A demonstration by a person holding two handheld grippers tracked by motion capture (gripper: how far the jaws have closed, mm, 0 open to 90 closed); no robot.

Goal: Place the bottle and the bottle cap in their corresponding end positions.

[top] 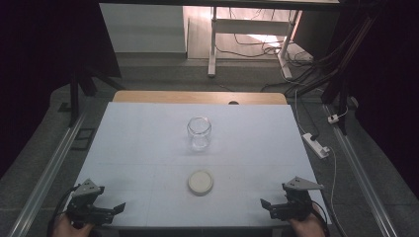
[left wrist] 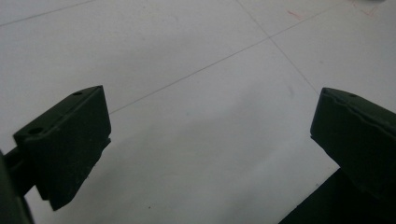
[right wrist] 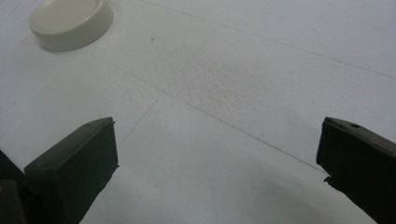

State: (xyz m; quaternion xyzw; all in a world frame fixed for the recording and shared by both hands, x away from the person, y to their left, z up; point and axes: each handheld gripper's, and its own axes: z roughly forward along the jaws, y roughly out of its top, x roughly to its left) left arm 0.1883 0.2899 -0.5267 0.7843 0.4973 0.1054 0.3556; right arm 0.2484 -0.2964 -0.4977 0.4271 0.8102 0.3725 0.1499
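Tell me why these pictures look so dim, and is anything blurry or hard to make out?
High view: the room is dark at both sides, the white table is the brightest part, and the clear glass jar looks faint against it. Left gripper view: the black fingers are close and soft-edged, almost silhouettes. Right gripper view: the cream lid is evenly lit, and a soft shadow lies between the fingers.

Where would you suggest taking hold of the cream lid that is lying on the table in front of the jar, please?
Grip the lid by its low side wall, jaws on opposite sides of the rim, coming straight down from above. It lies flat on the table, so its face gives nothing to pinch. Bare surface surrounds it, and the glass jar stands apart behind. Both the right gripper and left gripper are open.
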